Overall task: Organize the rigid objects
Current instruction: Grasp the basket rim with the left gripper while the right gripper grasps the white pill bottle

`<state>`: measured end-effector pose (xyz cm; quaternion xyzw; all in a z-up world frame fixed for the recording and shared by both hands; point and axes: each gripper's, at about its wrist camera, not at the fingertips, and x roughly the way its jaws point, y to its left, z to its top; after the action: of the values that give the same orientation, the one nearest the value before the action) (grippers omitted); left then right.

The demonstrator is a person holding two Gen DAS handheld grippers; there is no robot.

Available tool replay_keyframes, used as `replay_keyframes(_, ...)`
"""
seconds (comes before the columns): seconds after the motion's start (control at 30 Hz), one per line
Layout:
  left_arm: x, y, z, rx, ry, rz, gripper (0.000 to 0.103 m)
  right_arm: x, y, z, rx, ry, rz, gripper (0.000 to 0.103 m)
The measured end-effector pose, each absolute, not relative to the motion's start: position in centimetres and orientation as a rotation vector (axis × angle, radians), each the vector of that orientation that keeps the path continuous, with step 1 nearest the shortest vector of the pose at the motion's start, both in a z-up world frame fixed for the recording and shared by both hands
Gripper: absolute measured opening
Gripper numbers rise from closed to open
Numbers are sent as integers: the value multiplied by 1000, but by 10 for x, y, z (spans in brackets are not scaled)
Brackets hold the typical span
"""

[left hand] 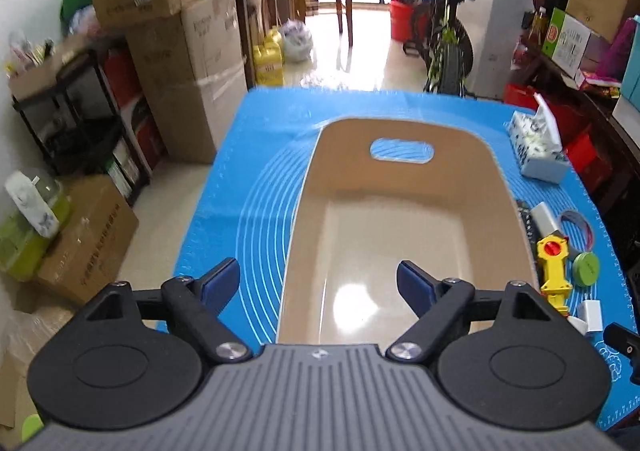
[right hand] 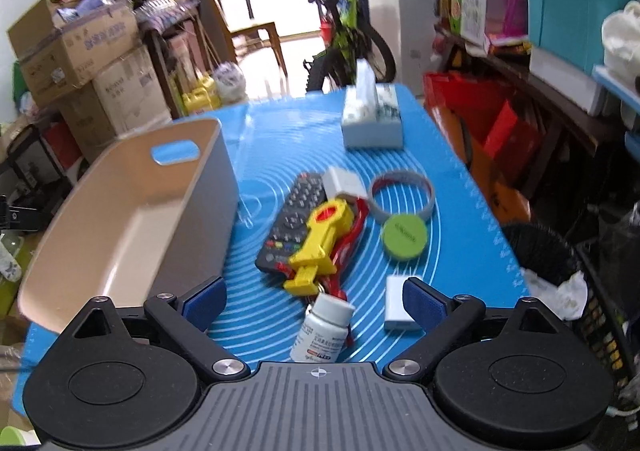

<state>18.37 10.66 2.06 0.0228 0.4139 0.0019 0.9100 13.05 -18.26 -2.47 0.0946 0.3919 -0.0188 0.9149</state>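
Note:
A beige plastic basket point(left hand: 400, 187) with a cut-out handle stands empty on the blue mat point(left hand: 256, 187). My left gripper point(left hand: 319, 285) hangs open over the basket's near left rim, nothing between its fingers. In the right wrist view the basket point(right hand: 132, 211) stands at the left. Beside it lie a black remote point(right hand: 290, 217), a yellow toy tool point(right hand: 320, 239), a green round lid point(right hand: 404, 235), a grey wristband point(right hand: 402, 197), a white adapter point(right hand: 344, 181), a white box point(right hand: 396, 303) and a white pill bottle point(right hand: 322, 327). My right gripper point(right hand: 316, 297) is open above the bottle.
A tissue box point(right hand: 372, 117) stands at the mat's far right. Cardboard boxes point(left hand: 176, 35) and a black shelf point(left hand: 76, 115) fill the left side. A bicycle point(right hand: 348, 31) stands beyond the table. Red bags point(right hand: 492, 127) and a black bin point(right hand: 540, 251) sit to the right.

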Motion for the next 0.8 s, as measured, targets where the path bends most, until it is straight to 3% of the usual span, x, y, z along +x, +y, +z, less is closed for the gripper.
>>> replay_keyframes(0.17, 198, 111, 0, 57, 872, -37, 83, 146, -175, -50, 163, 872, -88, 94)
replay_keyframes(0.23, 204, 111, -9, 69, 900, -42, 75, 152, -172, -59, 145, 894, -100, 93)
replay_keyframes(0.6, 220, 127, -32, 11, 996, -25, 73, 161, -171, -90, 125, 1000, -141, 91)
replay_keyframes(0.67, 221, 129, -33, -2, 1005, -28, 68, 162, -171, -92, 117, 1008, -147, 91)
replay_keyframes(0.8, 226, 134, -33, -17, 1021, -9, 45, 166, -169, -96, 114, 1026, -145, 91)
